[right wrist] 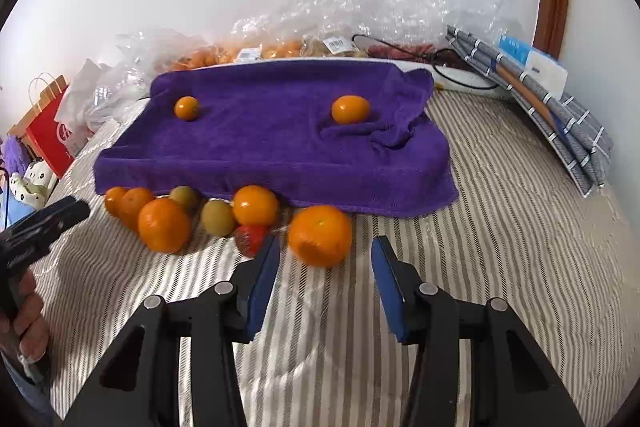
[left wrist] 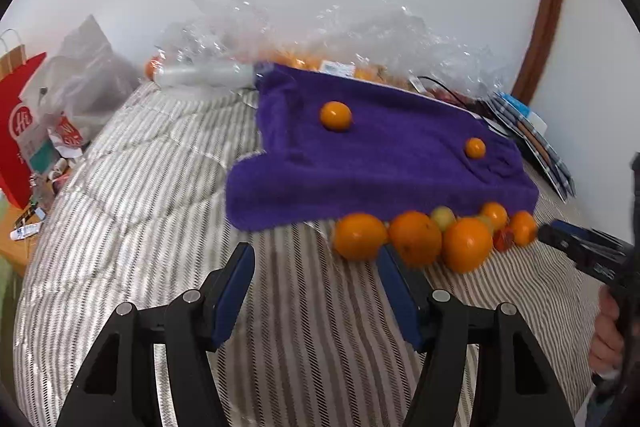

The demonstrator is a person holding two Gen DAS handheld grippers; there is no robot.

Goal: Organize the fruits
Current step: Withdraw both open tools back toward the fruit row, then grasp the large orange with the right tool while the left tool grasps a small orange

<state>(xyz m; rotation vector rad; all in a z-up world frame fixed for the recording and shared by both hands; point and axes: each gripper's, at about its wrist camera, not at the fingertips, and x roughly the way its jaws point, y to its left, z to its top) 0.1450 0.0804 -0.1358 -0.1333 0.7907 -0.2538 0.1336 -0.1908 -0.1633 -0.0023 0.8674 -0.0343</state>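
Two oranges (right wrist: 187, 108) on purple towel (right wrist: 272, 143)

Striped bed (right wrist: 500, 187) bears purple towel (right wrist: 272, 147) and oranges (right wrist: 164, 225).

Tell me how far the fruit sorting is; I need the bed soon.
Done: two small oranges sit on the purple towel. In hand: nothing; the right tool, open, faces a big orange. Left: the fruit pile on the bedspread.
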